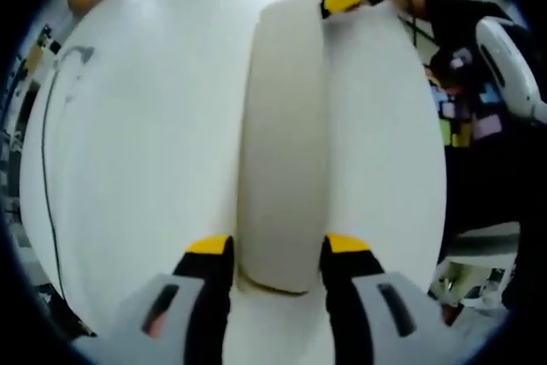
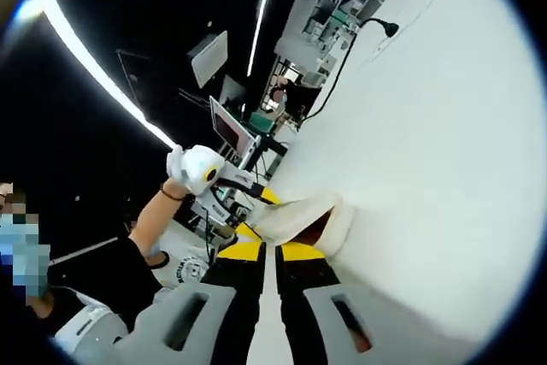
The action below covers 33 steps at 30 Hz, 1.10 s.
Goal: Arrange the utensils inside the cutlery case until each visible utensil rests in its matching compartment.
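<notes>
The left hand-held gripper (image 1: 278, 254) straddles the near end of the cutlery case (image 1: 286, 143), jaws apart around it. The right hand-held gripper (image 2: 269, 252) pinches the far end's lip. The case looks soft, light and floppy, lying lengthwise on the white worktop (image 1: 137, 143), best held at both ends.

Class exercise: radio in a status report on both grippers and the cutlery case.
Left gripper open, astride cutlery case end. Right gripper shut on the far end. White table; black cable off aside.
</notes>
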### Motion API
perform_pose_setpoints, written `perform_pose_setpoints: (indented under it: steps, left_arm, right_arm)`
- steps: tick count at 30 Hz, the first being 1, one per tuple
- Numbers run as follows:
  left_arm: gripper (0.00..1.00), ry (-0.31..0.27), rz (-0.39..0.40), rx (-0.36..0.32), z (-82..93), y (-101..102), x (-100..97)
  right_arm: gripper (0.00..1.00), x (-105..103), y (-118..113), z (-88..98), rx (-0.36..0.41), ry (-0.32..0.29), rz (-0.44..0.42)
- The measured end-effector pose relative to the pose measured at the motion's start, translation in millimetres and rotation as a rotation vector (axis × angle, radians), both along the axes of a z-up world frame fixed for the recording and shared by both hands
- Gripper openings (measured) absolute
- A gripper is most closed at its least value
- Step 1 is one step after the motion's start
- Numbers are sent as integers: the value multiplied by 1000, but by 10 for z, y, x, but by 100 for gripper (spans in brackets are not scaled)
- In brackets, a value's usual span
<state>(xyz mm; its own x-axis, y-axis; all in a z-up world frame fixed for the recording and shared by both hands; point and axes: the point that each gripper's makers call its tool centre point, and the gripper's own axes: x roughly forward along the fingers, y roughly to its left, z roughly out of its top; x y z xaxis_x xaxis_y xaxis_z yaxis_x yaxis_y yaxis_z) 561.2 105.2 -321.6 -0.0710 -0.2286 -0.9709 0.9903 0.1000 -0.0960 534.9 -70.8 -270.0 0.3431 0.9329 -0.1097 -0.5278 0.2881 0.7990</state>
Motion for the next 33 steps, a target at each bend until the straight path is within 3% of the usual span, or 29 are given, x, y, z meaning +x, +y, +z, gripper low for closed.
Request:
perform_pose_setpoints:
  steps: [4, 10, 16, 20, 22, 28, 31, 33]
  left_arm:
    - [43, -6, -5, 2, -2, 0, 4]
    - [43, -4, -14, -6, -3, -2, 6]
    - [43, -7, -22, -14, -2, -1, 10]
    - [43, -7, -23, -14, -2, -2, 17]
    - [43, -9, -25, -11, -4, -3, 14]
    - [43, -6, -22, -18, -1, -6, 11]
    - [43, -5, -24, -20, 0, -8, 7]
    - [43, -3, -24, -23, 1, -11, 3]
  right_arm:
    - [5, -27, -126, 39, -33, -9, 9]
    - [9, 15, -210, 49, -129, -103, 6]
    - [14, 194, -250, 89, -283, -303, 6]
    - [24, 214, -125, 159, -432, -494, 137]
    - [25, 214, -37, 202, -509, -590, 206]
    - [29, 172, 86, 192, -619, -629, 349]
    - [29, 218, 44, 148, -667, -603, 388]
    - [28, 300, -17, 153, -657, -577, 363]
